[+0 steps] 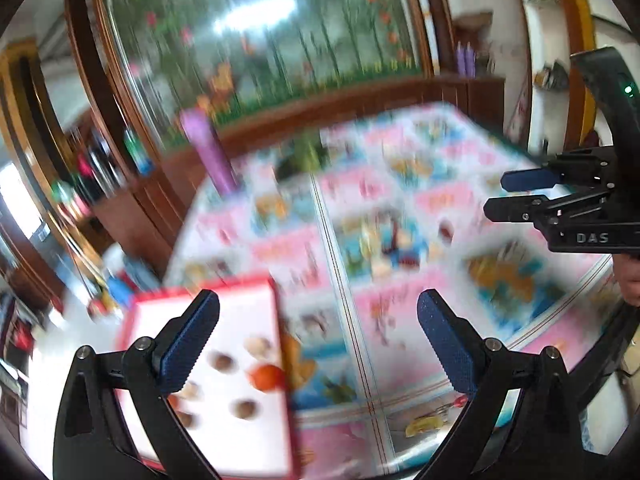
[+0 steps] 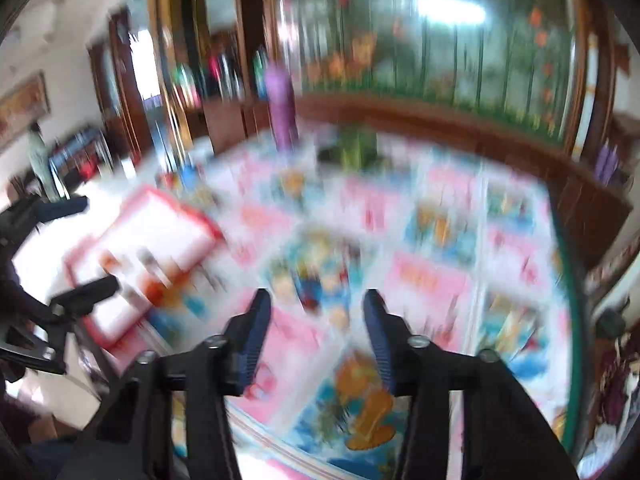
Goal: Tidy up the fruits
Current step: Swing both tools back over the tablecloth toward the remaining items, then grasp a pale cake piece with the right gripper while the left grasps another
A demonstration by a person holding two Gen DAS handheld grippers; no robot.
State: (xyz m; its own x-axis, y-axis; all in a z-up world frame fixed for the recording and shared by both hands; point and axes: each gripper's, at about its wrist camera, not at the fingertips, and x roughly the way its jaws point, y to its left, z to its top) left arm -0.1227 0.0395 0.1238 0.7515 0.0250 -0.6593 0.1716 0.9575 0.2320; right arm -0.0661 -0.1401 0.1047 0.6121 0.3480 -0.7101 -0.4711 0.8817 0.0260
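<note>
Standing beside the table point(image 1: 400, 320), an onlooker notes heavy motion blur in both wrist views, so fine detail is unreliable. The left gripper point(image 1: 318, 336) hangs above the table with its jaws spread wide and nothing between them, positioned over the near corner of a red-rimmed white tray point(image 1: 276, 320). The right gripper point(image 2: 316, 340) is likewise released and empty, its blue pads point(image 2: 256, 340) parted over the cartoon-printed tablecloth point(image 2: 420, 280), well apart from the tray. The fruits lie inside the tray: an orange-red fruit point(image 1: 267, 377) near its right rim and several small brown round fruits point(image 1: 245, 409) scattered across the white floor. One further small brown item point(image 1: 445, 232) appears on the cloth out towards the right gripper; it is too blurred to identify. Judging by this layout, the tray serves as the collection point, and both tools are held clear and ready between transfers. A purple bottle point(image 1: 208, 152) stands upright at the far table edge. Legible writing is limited to "DAS" on the right gripper's body in the left view; the cloth's printing cannot be read.
</note>
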